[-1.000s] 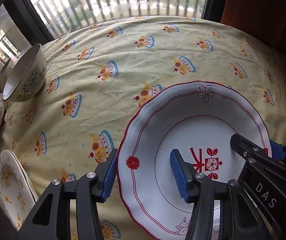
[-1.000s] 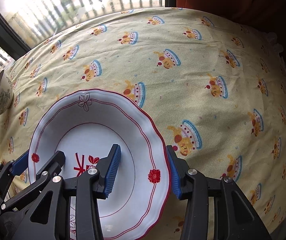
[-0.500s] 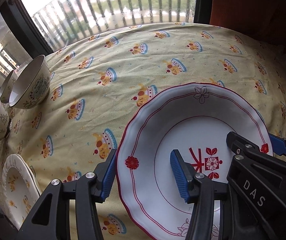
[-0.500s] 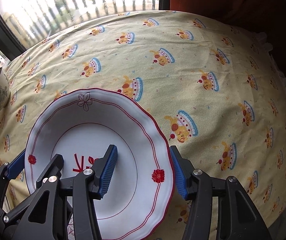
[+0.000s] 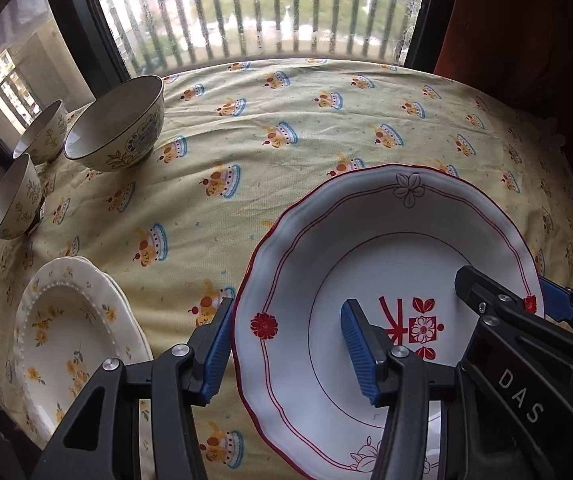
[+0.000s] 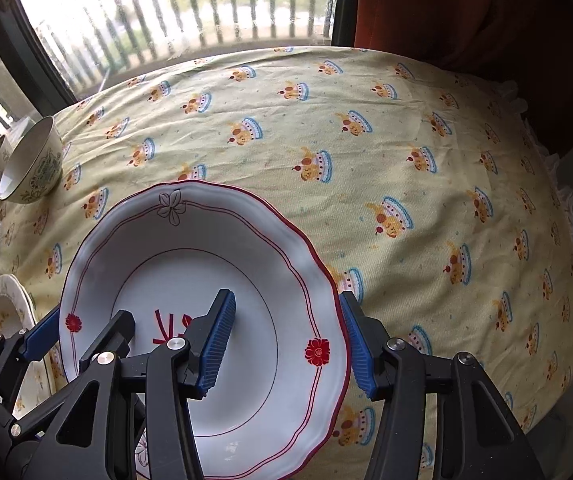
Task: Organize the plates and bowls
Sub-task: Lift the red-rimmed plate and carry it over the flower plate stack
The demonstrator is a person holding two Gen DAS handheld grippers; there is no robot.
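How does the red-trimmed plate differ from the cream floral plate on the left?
The red-trimmed plate is white with a red rim and red centre motif; the cream floral plate has yellow flowers and a beaded edge. The red-trimmed plate sits between both grippers' jaws; the cream floral plate sits untouched near the tablecloth edge. Both are deep, with scalloped rims.

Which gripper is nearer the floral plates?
Left. The left gripper, straddling the red-rimmed plate's near rim, is beside the floral plates; the right gripper straddles its far rim.
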